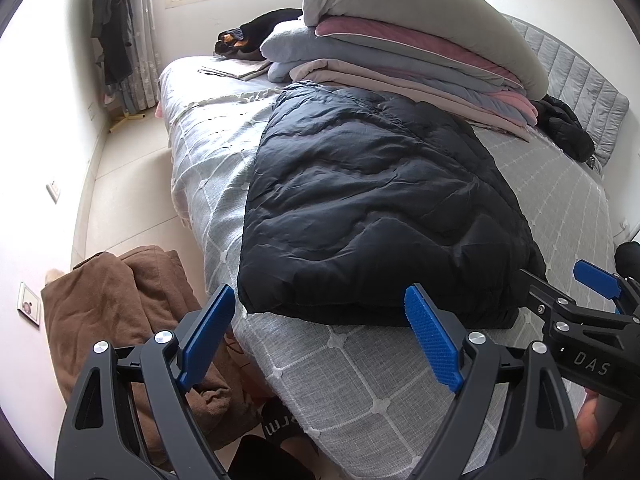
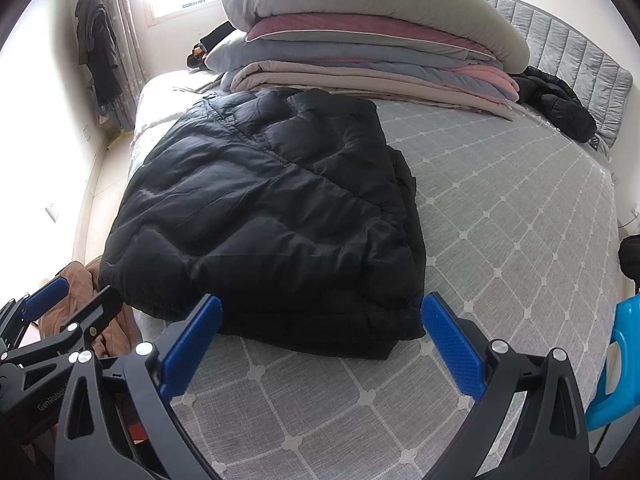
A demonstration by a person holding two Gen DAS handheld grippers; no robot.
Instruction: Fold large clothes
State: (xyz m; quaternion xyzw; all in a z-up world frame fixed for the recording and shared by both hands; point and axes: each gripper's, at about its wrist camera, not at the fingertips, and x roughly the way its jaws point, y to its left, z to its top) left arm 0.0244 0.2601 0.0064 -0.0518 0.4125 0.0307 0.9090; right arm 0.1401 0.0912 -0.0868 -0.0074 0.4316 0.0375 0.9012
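A large black puffer jacket (image 1: 380, 208) (image 2: 272, 216) lies folded into a rough rectangle on the grey checked bed (image 1: 360, 380) (image 2: 500, 220). My left gripper (image 1: 320, 320) hovers over the bed's near edge just short of the jacket's front hem, blue pads (image 1: 208, 332) wide apart and empty. My right gripper (image 2: 320, 328) hangs open in the same way before the jacket's near right corner, nothing between its fingers. Each gripper shows at the edge of the other's view: the right gripper (image 1: 568, 292) and the left gripper (image 2: 76, 296).
A tall stack of folded quilts and pillows (image 1: 420, 40) (image 2: 372, 32) fills the bed's far side. A second black jacket (image 1: 564, 128) (image 2: 560, 104) lies by the headboard. A brown blanket (image 1: 132, 320) sits on the floor at left. A blue plastic chair (image 2: 620, 360) stands at right.
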